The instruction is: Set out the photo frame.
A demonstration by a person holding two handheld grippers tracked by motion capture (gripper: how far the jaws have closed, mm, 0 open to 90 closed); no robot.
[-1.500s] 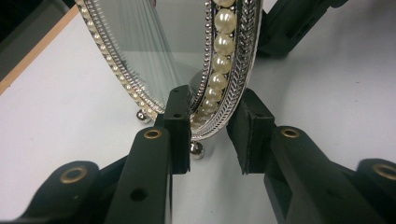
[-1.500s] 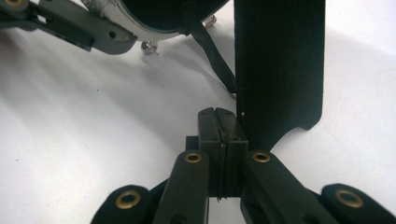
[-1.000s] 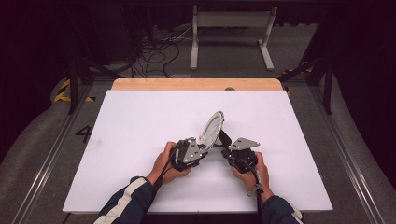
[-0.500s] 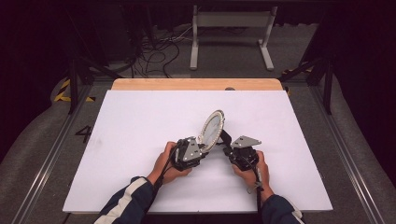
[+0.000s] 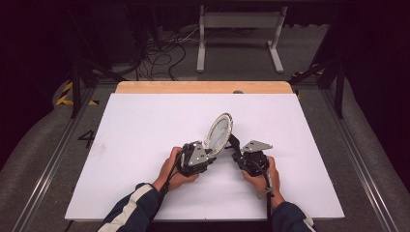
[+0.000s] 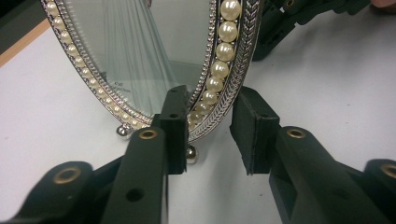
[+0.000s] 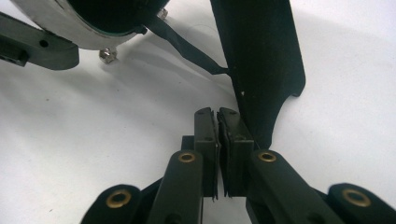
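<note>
An oval mirror point(image 5: 218, 134) with a pearl-studded silver frame stands tilted on the white table point(image 5: 145, 125), between the two hands. The left gripper point(image 6: 210, 135) has its jaws partly spread around the frame's lower rim, one pad at the glass side, the other behind. The right gripper point(image 7: 217, 140) pinches the mirror's black back stand point(image 7: 261, 60), jaws nearly together
</note>
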